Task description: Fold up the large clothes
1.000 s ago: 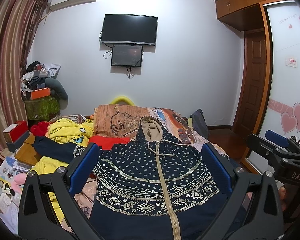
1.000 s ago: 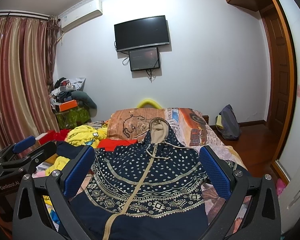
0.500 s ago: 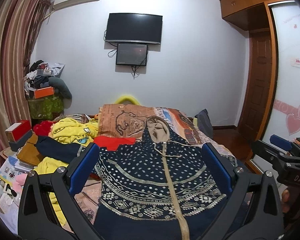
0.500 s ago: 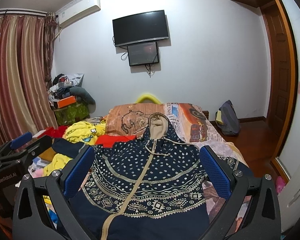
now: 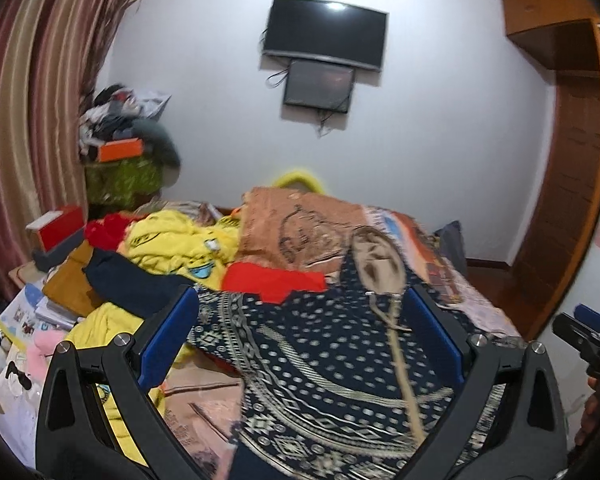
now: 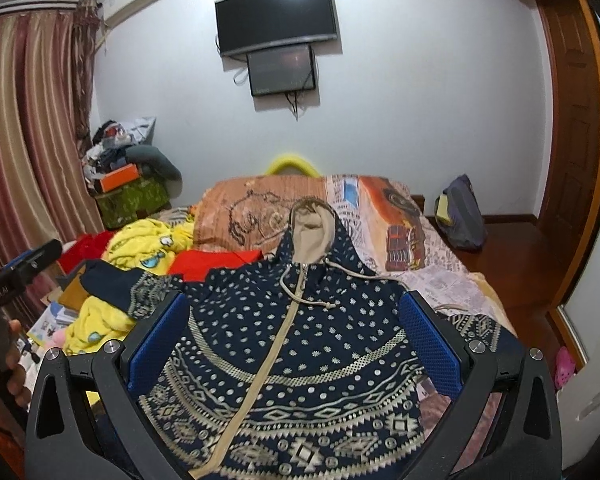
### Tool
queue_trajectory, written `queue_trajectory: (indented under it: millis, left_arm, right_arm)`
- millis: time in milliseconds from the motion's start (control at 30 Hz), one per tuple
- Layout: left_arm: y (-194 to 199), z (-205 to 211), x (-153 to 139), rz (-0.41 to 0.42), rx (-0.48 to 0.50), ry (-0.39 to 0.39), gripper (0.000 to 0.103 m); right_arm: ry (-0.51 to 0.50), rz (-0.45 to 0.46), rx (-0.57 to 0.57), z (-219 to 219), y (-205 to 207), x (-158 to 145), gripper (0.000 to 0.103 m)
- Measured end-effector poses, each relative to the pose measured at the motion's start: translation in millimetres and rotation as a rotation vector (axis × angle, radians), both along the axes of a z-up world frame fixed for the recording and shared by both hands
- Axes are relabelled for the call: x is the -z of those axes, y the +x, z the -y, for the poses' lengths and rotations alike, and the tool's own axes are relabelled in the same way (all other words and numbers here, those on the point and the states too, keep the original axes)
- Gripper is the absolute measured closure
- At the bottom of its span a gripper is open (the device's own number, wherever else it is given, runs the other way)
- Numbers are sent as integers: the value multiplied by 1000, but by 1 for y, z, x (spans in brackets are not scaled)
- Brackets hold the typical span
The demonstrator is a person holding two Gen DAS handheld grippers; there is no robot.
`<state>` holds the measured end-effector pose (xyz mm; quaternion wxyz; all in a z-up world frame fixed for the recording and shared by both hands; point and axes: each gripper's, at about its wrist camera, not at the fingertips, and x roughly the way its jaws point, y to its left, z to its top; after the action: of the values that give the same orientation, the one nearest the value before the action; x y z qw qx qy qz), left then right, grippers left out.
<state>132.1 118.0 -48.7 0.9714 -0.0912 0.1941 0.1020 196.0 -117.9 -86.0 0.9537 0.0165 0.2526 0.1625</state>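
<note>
Looking along the left gripper [image 5: 300,336], the wrist view is blurred: its two blue-padded jaws stand wide apart with nothing pinched between them. The navy patterned hoodie [image 5: 328,364] lies spread on the bed [image 5: 480,308], filling the gap between the jaws and running beyond the right one; its tan-lined hood [image 5: 374,258] sits just past the jaw tips. Outside the left jaw this view alone shows the stacked books and papers [image 5: 32,312] and a pink soft item [image 5: 46,346] low at the edge, with yellow clothes [image 5: 176,246] and a red garment [image 5: 272,280] farther on. The right gripper [image 5: 592,344] pokes in at the far right edge.

The right gripper's [image 6: 296,340] own view is sharp. Its jaws are likewise spread wide and hold nothing, the hoodie [image 6: 300,344] lying centred between them with its zipper [image 6: 276,344] running diagonally toward the left jaw. Only here the drawstring [image 6: 324,300], the dark bag [image 6: 462,216] on the floor beyond the right jaw and the left gripper [image 6: 16,276] with a hand [image 6: 14,364] on its grip are visible.
</note>
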Motion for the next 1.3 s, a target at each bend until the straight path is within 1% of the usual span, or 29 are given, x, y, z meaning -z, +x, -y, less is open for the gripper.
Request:
queue_trajectory:
  millis: [33, 133, 233, 367, 533, 667, 733, 833, 933, 1067, 1133, 1233, 1300]
  left_arm:
    - [10, -10, 5, -22, -10, 6, 0]
    - [31, -36, 17, -61, -48, 10, 0]
    - [52, -64, 29, -116, -48, -11, 0]
    - [80, -107, 50, -198, -26, -92, 0]
    - [113, -162, 89, -313, -7, -251, 0]
    - [132, -197, 121, -396, -33, -332, 0]
    - [138, -218, 139, -432, -56, -393, 1]
    - [141, -250, 164, -452, -99, -492, 2]
    - [141, -274, 181, -452, -134, -562, 6]
    - [142, -304, 207, -451, -180, -669, 14]
    - [144, -319, 218, -434, -196, -722, 15]
    - [146, -337, 230, -394, -229, -791, 24]
    - [149, -347, 236, -374, -259, -810, 29]
  right_arm:
    - [-3, -7, 0, 0, 3, 2, 0]
    - [-31, -63, 2, -4, 33, 17, 0]
    - [-60, -100, -2, -7, 59, 27, 0]
    - [-114, -158, -11, -14, 96, 42, 0]
    - [-150, -204, 3, -24, 126, 56, 0]
    - [-197, -232, 7, -35, 148, 71, 0]
    - [-213, -252, 13, -39, 157, 79, 0]
    - [-233, -301, -1, -43, 168, 95, 0]
    - [-242, -332, 8, -44, 174, 106, 0]
    - [-232, -402, -6, -43, 178, 125, 0]
    - [-218, -430, -7, -41, 181, 130, 0]
    - [-191, -461, -6, -36, 184, 135, 0]
    - [-166, -486, 0, -32, 187, 138, 0]
